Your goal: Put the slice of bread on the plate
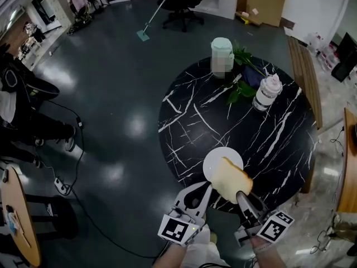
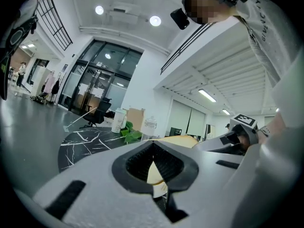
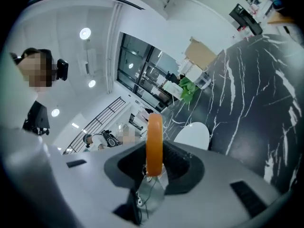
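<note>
Clamping the slice of bread (image 1: 230, 178) over the plate (image 1: 215, 159), the right gripper (image 1: 241, 194) hovers; the left gripper (image 1: 208, 188), beside the plate, is closed and empty.

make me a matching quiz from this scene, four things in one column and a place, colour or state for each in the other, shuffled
1 bread
2 plate
3 jug
4 leaves

a green
b upright at the table's far edge
c clamped in the right gripper
d flat on the table's near side

Pairs: 1-c, 2-d, 3-b, 4-a
</note>
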The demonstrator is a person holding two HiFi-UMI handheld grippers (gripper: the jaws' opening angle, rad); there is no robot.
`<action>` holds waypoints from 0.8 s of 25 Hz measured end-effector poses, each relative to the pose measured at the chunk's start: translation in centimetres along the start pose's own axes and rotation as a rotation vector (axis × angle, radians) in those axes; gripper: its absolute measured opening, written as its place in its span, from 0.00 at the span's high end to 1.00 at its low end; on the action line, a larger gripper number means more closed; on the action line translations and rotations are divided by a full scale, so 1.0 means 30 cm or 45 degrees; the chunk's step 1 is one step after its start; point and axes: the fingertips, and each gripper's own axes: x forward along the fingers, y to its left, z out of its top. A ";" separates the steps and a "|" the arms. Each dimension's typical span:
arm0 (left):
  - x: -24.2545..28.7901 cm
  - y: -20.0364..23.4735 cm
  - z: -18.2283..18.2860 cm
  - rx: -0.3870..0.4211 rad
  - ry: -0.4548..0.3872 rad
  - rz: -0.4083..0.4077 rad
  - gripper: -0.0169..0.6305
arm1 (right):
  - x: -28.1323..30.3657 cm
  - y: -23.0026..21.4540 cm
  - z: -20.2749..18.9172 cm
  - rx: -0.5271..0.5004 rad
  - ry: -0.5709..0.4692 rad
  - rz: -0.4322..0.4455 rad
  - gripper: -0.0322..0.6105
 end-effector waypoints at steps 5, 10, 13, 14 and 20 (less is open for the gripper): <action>0.054 0.014 0.005 -0.039 -0.008 -0.002 0.96 | 0.099 -0.052 0.013 0.100 -0.005 -0.007 0.81; 0.075 0.031 0.002 -0.047 -0.024 -0.007 0.96 | 0.179 -0.086 0.000 0.269 -0.004 0.013 0.81; 0.072 0.047 -0.007 -0.058 -0.020 0.000 0.96 | 0.209 -0.116 -0.022 0.336 0.020 -0.022 0.81; 0.071 0.054 -0.008 -0.063 -0.022 0.004 0.96 | 0.213 -0.131 -0.029 0.343 0.031 -0.047 0.81; 0.066 0.068 -0.012 -0.086 -0.032 0.014 0.96 | 0.220 -0.193 -0.049 0.425 0.044 -0.117 0.81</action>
